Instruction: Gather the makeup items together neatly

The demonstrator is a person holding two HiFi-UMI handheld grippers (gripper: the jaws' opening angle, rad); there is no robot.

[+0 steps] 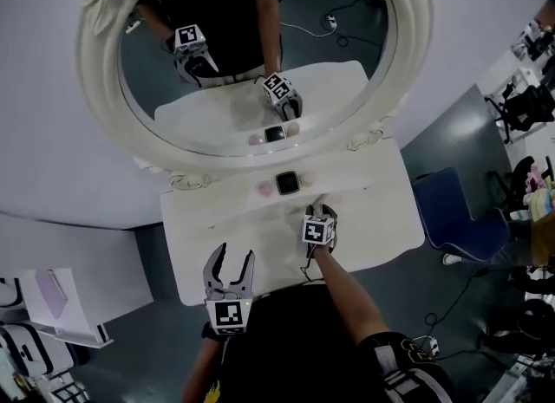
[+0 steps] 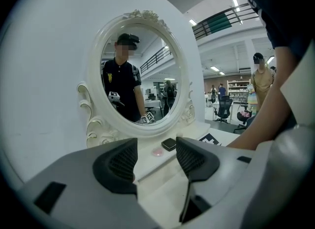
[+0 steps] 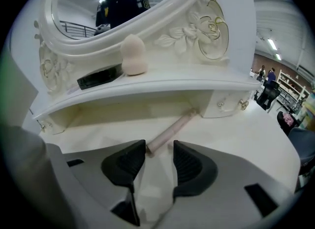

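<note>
A pale pink tube (image 3: 171, 130) lies slantwise on the white vanity table (image 1: 381, 219), under its raised shelf (image 3: 162, 86). My right gripper (image 3: 159, 149) points down at the tube and is open, with the tube's near end just at its fingertips and no pad pressing on it. On the shelf stand a beige makeup sponge (image 3: 133, 55), a black compact (image 3: 100, 78) (image 1: 288, 183) and a small pink item (image 1: 264, 189) (image 2: 157, 152). My left gripper (image 1: 230, 263) (image 2: 156, 161) hangs open near the table's front edge, with nothing between its jaws.
A large oval mirror (image 1: 95, 89) in a carved white frame rises behind the shelf and reflects both grippers and the person. A blue chair (image 1: 460, 219) stands right of the table. White storage boxes (image 1: 61, 306) sit on the floor at left.
</note>
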